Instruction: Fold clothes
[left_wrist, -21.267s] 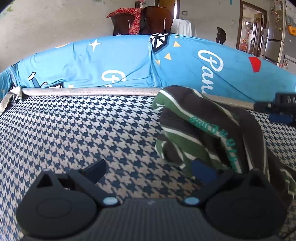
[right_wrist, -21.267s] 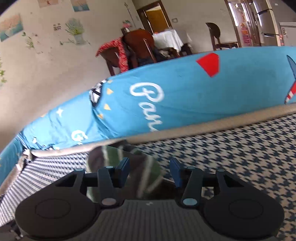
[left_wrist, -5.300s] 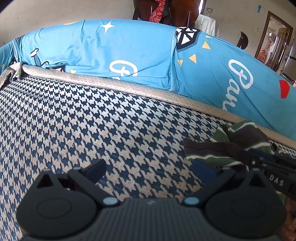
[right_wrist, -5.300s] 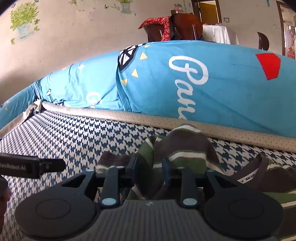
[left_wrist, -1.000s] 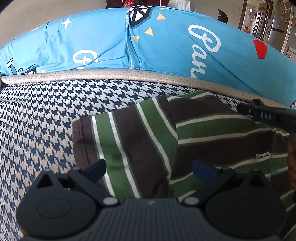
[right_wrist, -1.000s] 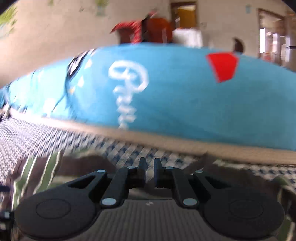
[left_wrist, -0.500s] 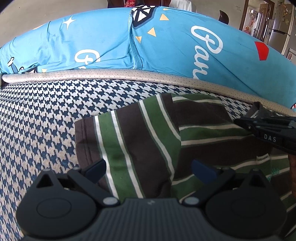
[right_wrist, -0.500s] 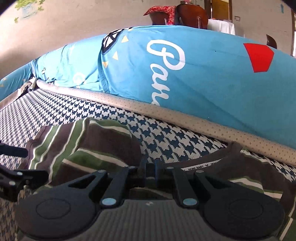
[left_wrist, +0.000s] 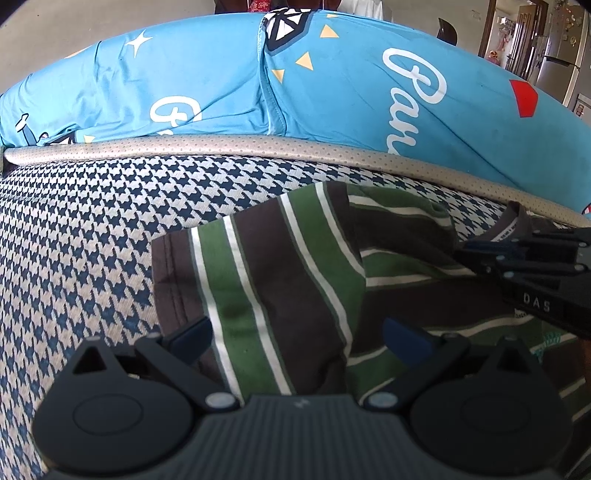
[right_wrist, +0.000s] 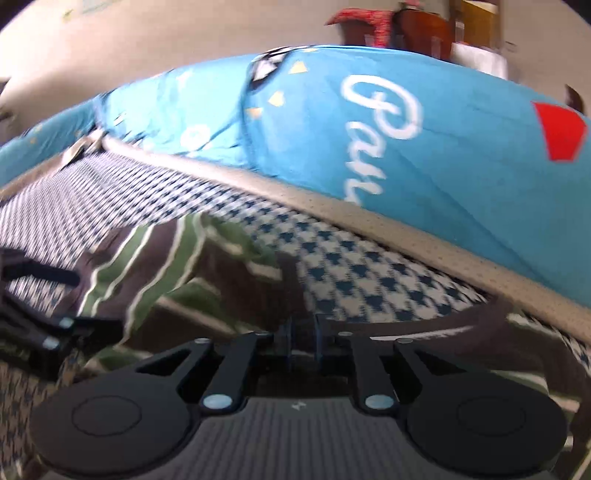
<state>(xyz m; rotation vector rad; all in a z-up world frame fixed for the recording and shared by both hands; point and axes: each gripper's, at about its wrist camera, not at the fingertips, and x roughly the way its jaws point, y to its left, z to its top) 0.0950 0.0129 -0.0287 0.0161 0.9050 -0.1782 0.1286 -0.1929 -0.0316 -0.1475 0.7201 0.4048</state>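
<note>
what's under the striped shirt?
The green, brown and white striped shirt lies on the navy-and-cream houndstooth cushion, which shows at its left and far edges. Whatever lies directly beneath the shirt is covered. The open left tool hovers above the shirt.

1. Even, bright daylight; shadows are soft, and no glare shows.
2. The left wrist view is sharp; the houndstooth cover (left_wrist: 92, 221) is crisp.
3. The right wrist view is smeared by motion blur.
4. Fisheye distortion bends the blue cushion (right_wrist: 424, 155) and darkens the corners.
</note>
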